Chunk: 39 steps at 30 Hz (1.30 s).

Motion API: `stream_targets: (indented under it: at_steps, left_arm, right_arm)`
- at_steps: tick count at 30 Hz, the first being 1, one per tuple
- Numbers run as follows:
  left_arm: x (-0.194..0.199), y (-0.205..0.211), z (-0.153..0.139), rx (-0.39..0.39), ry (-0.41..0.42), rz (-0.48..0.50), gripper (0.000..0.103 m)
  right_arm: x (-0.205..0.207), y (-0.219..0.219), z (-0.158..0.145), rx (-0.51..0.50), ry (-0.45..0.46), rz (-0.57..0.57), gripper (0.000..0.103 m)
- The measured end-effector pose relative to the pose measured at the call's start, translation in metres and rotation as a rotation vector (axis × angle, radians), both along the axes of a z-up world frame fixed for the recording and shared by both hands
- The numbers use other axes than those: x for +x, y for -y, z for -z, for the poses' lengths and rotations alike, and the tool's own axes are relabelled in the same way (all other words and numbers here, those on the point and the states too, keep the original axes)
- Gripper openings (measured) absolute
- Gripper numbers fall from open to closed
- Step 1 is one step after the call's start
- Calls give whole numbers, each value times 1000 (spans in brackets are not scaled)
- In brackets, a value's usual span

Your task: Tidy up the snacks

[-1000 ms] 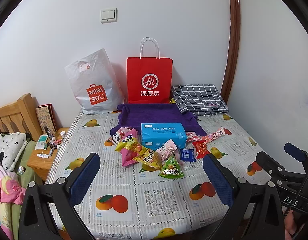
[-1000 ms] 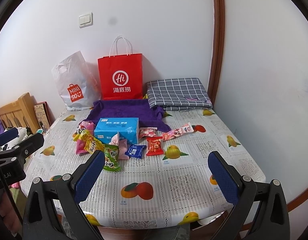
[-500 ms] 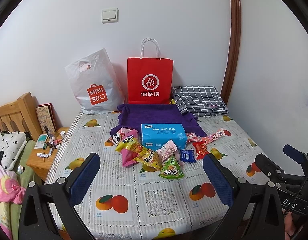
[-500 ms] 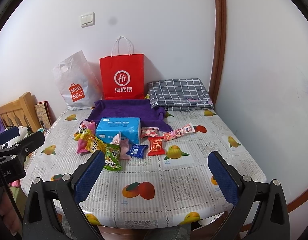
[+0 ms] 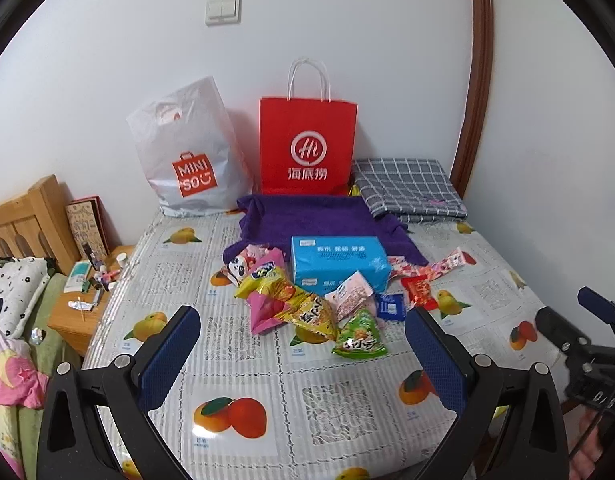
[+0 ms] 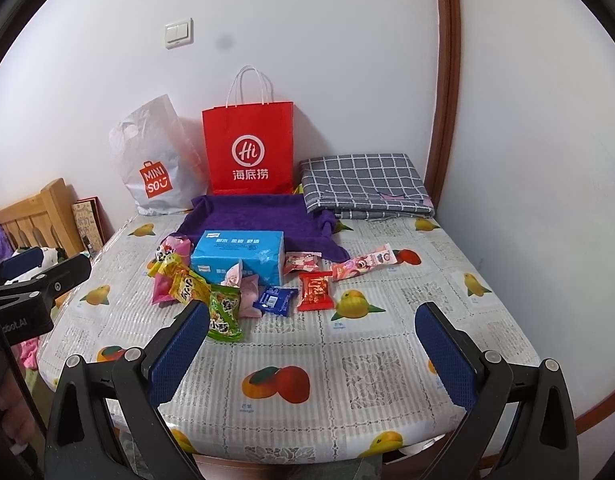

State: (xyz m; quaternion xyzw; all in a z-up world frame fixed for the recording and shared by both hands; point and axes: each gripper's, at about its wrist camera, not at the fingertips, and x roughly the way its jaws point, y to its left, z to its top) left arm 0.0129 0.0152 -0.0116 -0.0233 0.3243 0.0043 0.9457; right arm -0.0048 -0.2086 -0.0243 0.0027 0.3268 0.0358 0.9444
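Left gripper [image 5: 301, 338] and right gripper [image 6: 311, 326] both spread wide, empty, green snack packet [image 6: 224, 312] partly hidden behind right gripper's finger [image 6: 179, 354], tissue box [image 6: 239, 256] fronted by overlapping wrappers.

The tablecloth [image 6: 387, 344] is showing a glossy plastic film. The snack packets [image 5: 307, 312] are gleaming as crinkled foil. The red bag [image 6: 247, 148] is appearing as matt paper, the purple cloth [image 6: 251, 220] as plush fabric, the headboard [image 5: 23, 220] as varnished wood.

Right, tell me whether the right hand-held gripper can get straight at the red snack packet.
Probably yes: the right hand-held gripper is open, the red snack packet lies flat ahead, nothing between them.
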Motion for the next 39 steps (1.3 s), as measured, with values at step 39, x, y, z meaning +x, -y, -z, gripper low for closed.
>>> stream_targets:
  at_steps: [39]
  left_arm:
    - [163,-90,106,-83,-197,-123,102]
  right_arm:
    - [283,80,182,209,-357,152,82]
